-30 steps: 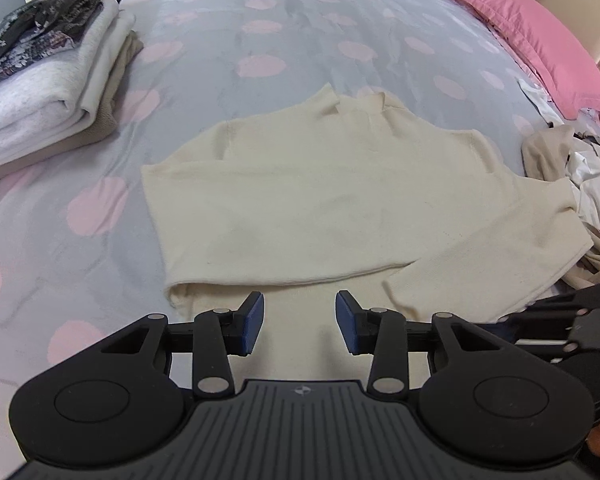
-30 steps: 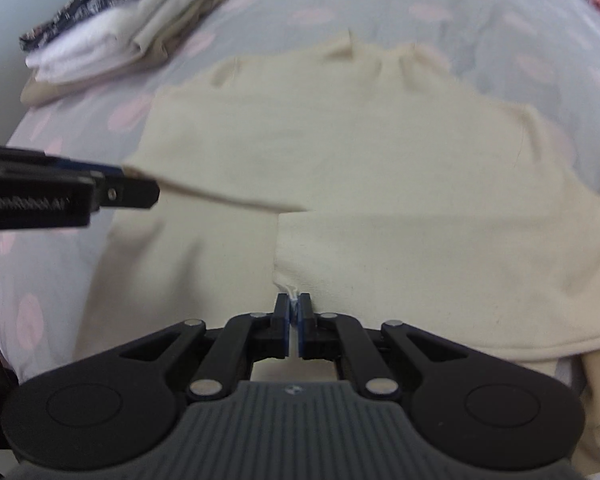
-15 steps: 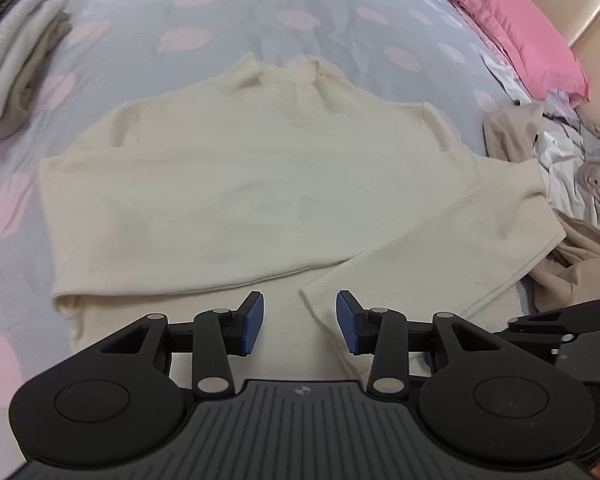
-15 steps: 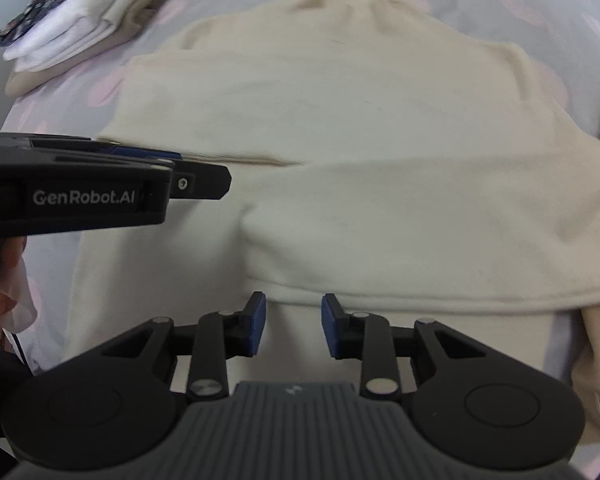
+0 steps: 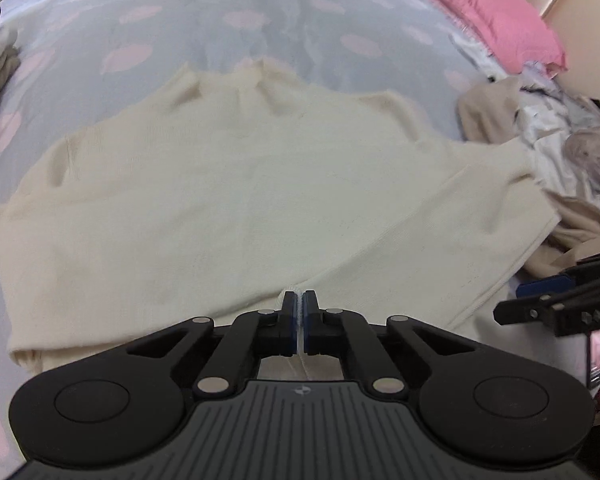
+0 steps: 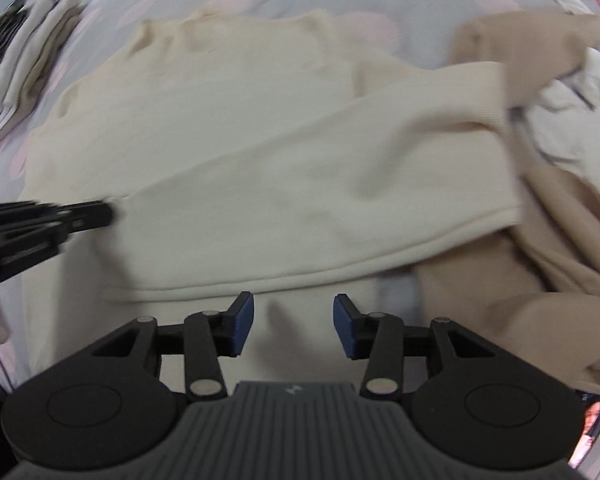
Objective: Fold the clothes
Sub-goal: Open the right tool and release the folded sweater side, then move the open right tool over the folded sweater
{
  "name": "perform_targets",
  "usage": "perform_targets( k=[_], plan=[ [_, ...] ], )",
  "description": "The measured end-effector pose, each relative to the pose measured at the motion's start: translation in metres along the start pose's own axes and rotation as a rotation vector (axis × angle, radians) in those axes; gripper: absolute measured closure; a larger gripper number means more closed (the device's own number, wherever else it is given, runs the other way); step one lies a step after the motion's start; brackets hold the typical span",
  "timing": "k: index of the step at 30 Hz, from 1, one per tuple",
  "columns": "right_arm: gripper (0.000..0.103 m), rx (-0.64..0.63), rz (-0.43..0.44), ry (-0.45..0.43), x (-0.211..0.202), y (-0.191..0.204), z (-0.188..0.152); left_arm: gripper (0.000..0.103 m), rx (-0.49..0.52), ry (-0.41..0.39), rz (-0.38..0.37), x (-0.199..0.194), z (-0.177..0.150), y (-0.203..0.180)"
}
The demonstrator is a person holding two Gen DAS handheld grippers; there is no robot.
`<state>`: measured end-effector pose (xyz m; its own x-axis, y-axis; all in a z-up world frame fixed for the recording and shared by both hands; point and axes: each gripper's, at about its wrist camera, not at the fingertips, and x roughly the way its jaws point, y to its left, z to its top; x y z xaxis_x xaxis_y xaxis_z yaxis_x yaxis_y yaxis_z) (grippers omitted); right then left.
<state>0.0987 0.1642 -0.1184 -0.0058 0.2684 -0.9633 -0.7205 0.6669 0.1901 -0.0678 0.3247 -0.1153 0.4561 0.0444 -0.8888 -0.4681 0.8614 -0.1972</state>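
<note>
A cream sweater [image 5: 228, 184] lies flat on the bed, collar at the far end and both sleeves folded across its body. My left gripper [image 5: 299, 308] is shut on a sleeve cuff near the sweater's middle, with a thin edge of cream knit pinched between the blue pads. In the right wrist view the sweater [image 6: 260, 152] fills the centre and the left gripper [image 6: 80, 216] reaches in from the left. My right gripper [image 6: 294, 324] hovers over the sweater's near edge below the folded sleeve. Its jaws are opening and nothing is pressed between them.
A loose pile of beige and white clothes [image 5: 548, 148] lies against the sweater's right side [image 6: 560, 168]. A folded stack [image 6: 16, 64] sits at the far left. A pink pillow [image 5: 484, 12] lies at the far right on the grey bedspread [image 5: 260, 8] with pink spots.
The right gripper let go of the sleeve cuff, opened and moved right along the sweater's near edge. The left gripper moved in toward the cuff and closed on it.
</note>
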Motion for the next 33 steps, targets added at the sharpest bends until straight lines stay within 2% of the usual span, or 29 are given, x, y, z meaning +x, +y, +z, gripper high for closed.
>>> perform_targets(
  k=[3,7,14,19,26,31,33],
  plan=[
    [0.054,0.044,-0.034,-0.022,-0.008,-0.024,0.001,0.102,-0.017,-0.074,-0.045,-0.027,0.015,0.002],
    [0.054,0.114,-0.034,-0.05,-0.02,-0.051,0.003,0.102,-0.039,-0.176,-0.081,-0.067,0.038,0.011],
    [0.054,0.148,-0.032,-0.077,-0.026,-0.055,0.01,0.102,-0.116,-0.303,-0.084,-0.114,0.067,0.043],
    [0.054,0.134,-0.039,-0.08,-0.021,-0.051,0.018,0.102,-0.191,-0.313,-0.035,-0.124,0.069,0.081],
    [0.054,0.15,-0.058,-0.105,-0.021,-0.053,0.027,0.102,-0.247,-0.311,0.054,-0.127,0.062,0.122],
    [0.054,0.144,-0.081,-0.146,-0.02,-0.053,0.033,0.102,-0.286,-0.27,0.172,-0.119,0.05,0.153],
    [0.054,0.153,-0.078,-0.152,-0.019,-0.054,0.036,0.102,-0.307,-0.239,0.194,-0.112,0.043,0.166]
  ],
)
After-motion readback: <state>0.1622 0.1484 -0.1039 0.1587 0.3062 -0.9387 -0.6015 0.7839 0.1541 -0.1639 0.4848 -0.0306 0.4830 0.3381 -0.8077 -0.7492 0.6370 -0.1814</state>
